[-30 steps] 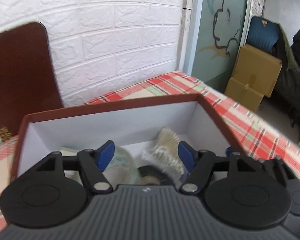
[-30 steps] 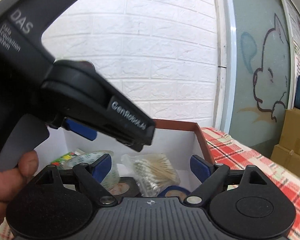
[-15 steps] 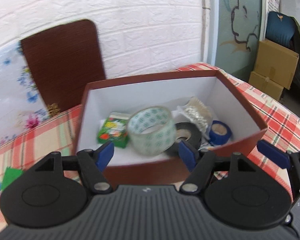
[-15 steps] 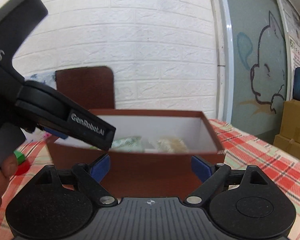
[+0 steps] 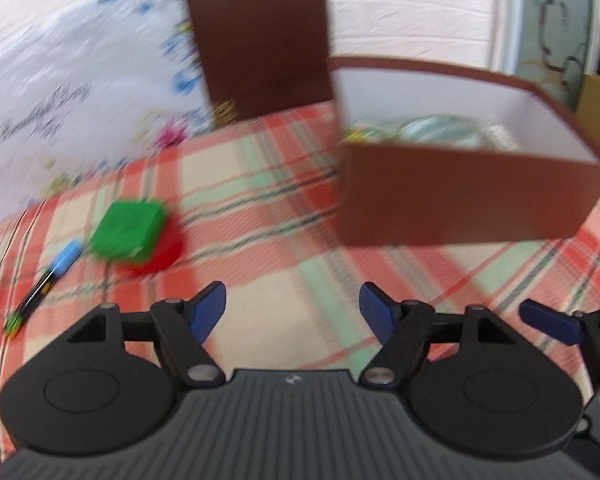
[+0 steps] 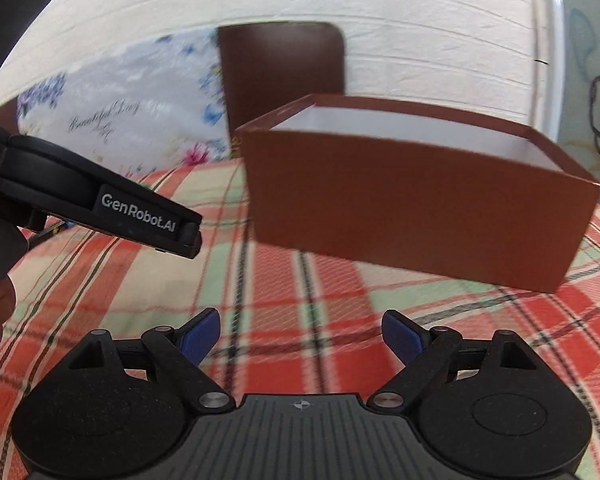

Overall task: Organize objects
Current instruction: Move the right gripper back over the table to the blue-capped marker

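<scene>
Box (image 5: 460,196) now farther, plaid cloth (image 5: 260,184) nearer.

Both my views are bright with soft, even daylight; I see no glare. The left view is smeared with motion blur: the brown box (image 5: 460,200), the green block (image 5: 128,232) and the checked tablecloth (image 5: 260,200) all lose their edges. My right view is a little sharper, though the cloth is streaked. The box throws a faint shadow at its base. The fisheye bends the white brick wall (image 6: 380,8) near the edges.
</scene>
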